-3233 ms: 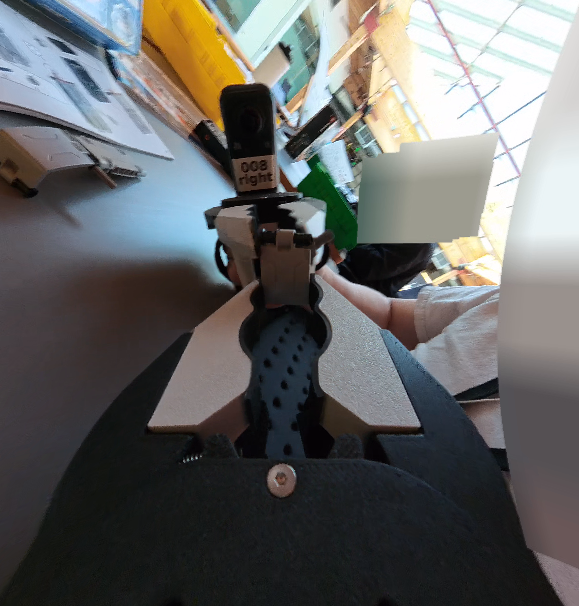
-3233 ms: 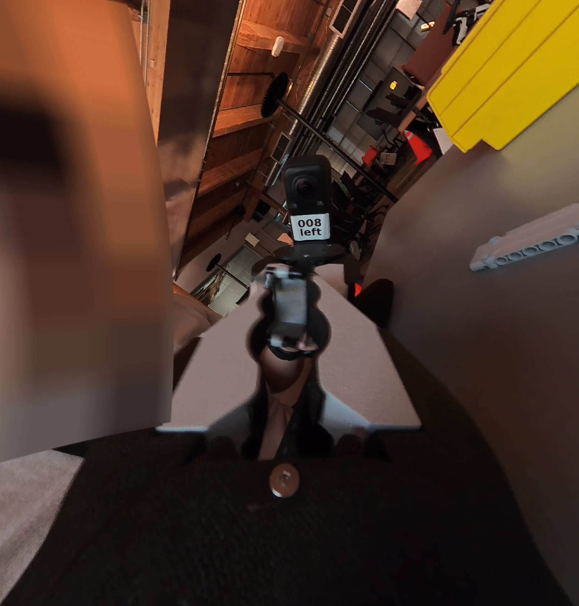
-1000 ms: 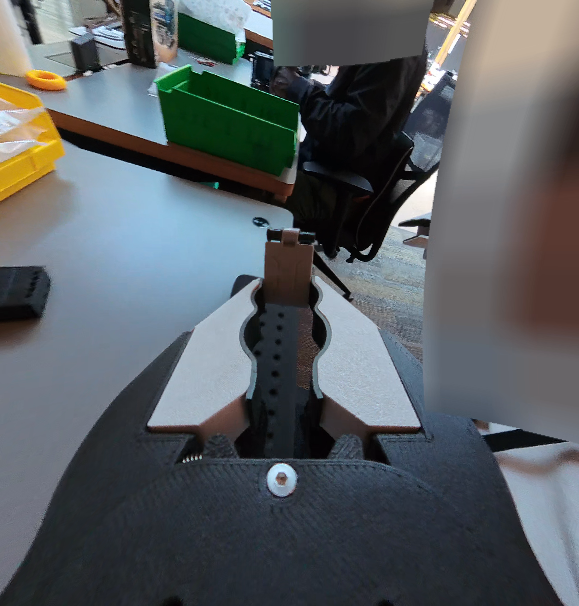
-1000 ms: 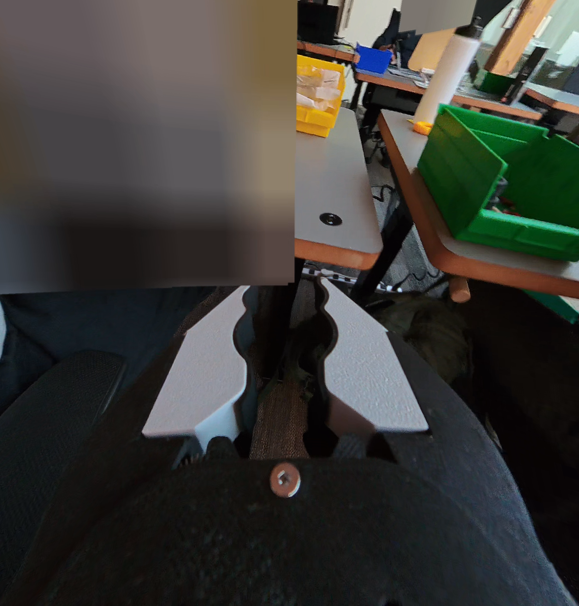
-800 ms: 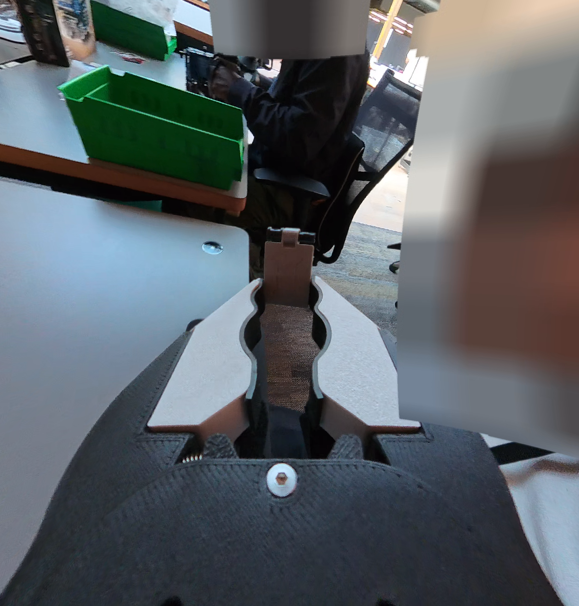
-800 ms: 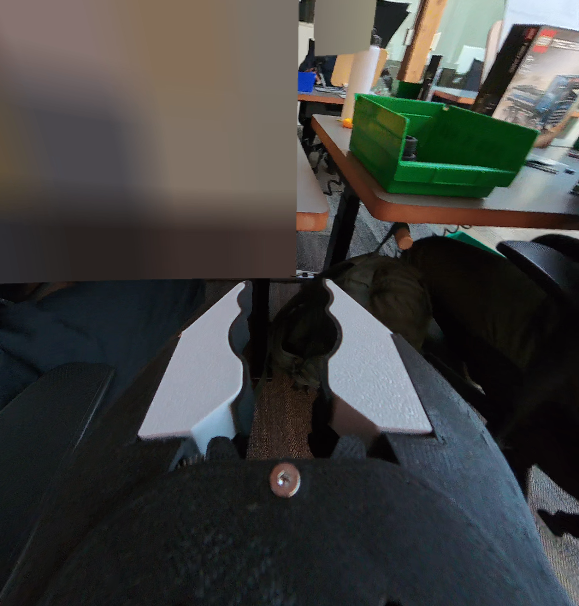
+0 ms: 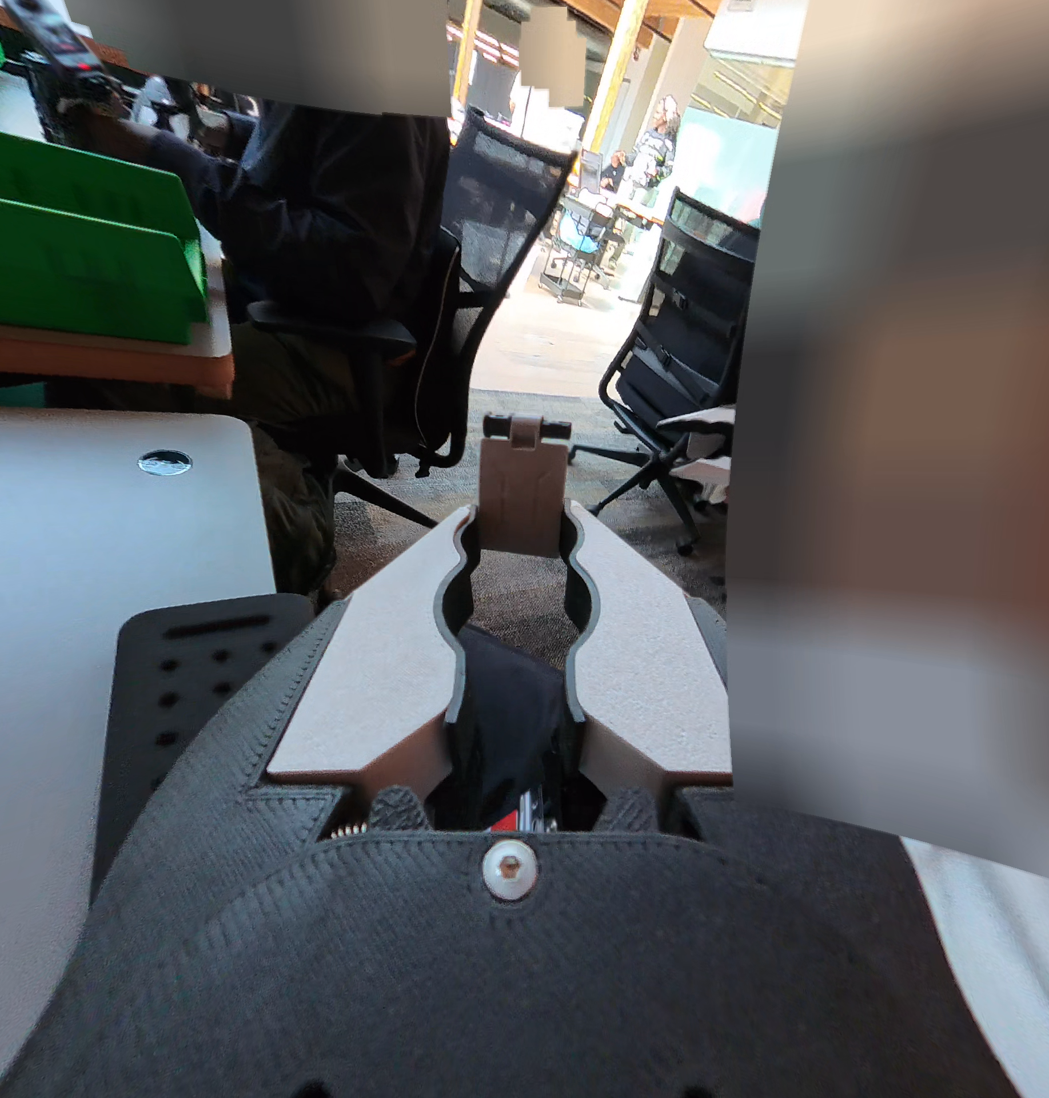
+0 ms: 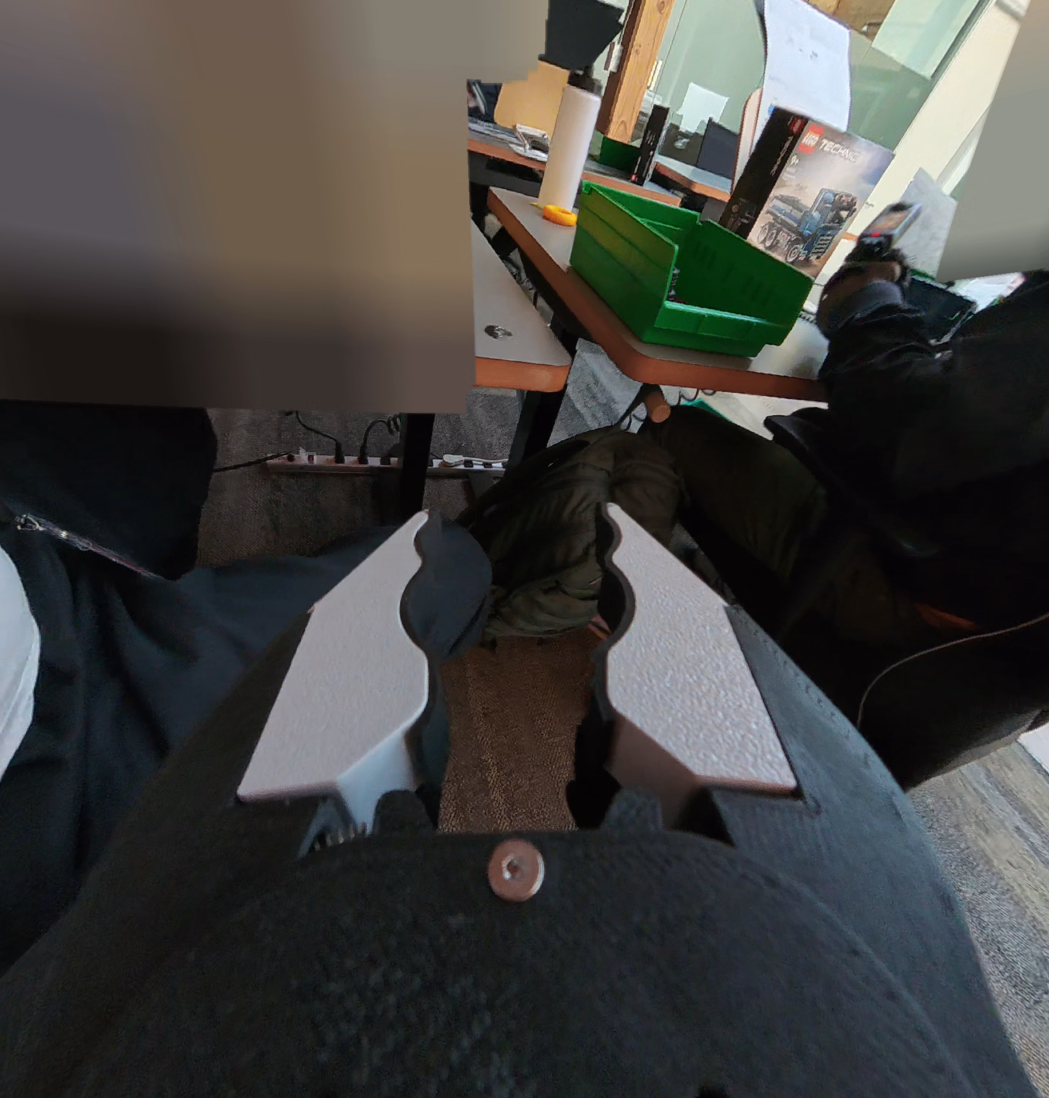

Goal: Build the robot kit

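Office floor: open-plan room with grey carpet, timber posts and pale desks, seen from both hand-held tools.
Desk, left: smooth white desk [image 7: 94,535] with a round metal grommet; a matte black perforated plate [image 7: 183,683] lies on its near corner, just beside the left gripper's body.
Green bin: glossy moulded plastic green bin [image 7: 82,267] on the next desk, now at the frame's left edge where it sat nearer centre under a second ago.
Seated person: a seated person [image 7: 320,226] in a dark jacket on a mesh-backed chair [image 7: 498,196].
Left gripper: the left gripper [image 7: 519,523] stays clenched on a flat grey piece [image 7: 522,487], rectangular, upright, a black pin across its top, pinched at the very tips of the scalloped fingers.
Second chair: empty black chair [image 7: 682,333], right of the piece, newly in view as the camera swung right.
Power strip: white power strip [image 8: 379,460] on the carpet, newly visible.
Right gripper: the right gripper [image 8: 516,529] hangs released and empty, its gap unchanged, above a crumpled olive fabric bundle [image 8: 569,570].
Far desk: white bottle [image 8: 569,148], orange ring [image 8: 558,215], printed box [image 8: 807,196].
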Demonstrator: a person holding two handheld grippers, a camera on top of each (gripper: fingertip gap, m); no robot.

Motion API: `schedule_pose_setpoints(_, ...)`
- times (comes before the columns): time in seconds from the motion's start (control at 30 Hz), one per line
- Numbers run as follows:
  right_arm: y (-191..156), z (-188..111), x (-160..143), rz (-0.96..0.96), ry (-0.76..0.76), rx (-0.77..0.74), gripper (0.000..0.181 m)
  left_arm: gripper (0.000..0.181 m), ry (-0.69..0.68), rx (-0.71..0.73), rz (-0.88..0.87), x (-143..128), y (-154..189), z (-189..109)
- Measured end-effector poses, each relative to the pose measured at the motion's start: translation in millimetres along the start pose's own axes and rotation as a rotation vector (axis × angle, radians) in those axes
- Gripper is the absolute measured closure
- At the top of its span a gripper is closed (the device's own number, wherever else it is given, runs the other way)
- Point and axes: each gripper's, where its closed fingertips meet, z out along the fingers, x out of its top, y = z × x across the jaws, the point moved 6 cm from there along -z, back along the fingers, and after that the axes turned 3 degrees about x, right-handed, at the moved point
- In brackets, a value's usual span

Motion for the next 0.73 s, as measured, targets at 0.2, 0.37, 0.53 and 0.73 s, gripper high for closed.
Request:
schedule_pose_setpoints(0.2, -2, -4, -8, 0.111, 0.076, 0.006, 0.103, 0.156, -0.104, -0.024, 0.172, -7, 12, 29)
schedule_pose_setpoints(0.37, 43, 55, -37, 0.135, 0.029, 0.080, 0.135, 0.156, -0.136, -0.129, 0.248, 4, -3, 74)
schedule_pose_setpoints(0.53, 116, 168, -126, 0.225, -0.111, 0.167, 0.149, 0.156, -0.108, -0.266, 0.177, 1, -34, 141)
schedule_pose_setpoints(0.73, 183, 315, -312, 0.471, -0.299, 0.239, 0.150, 0.157, 0.034, -0.346, 0.197, 8, -80, 243)
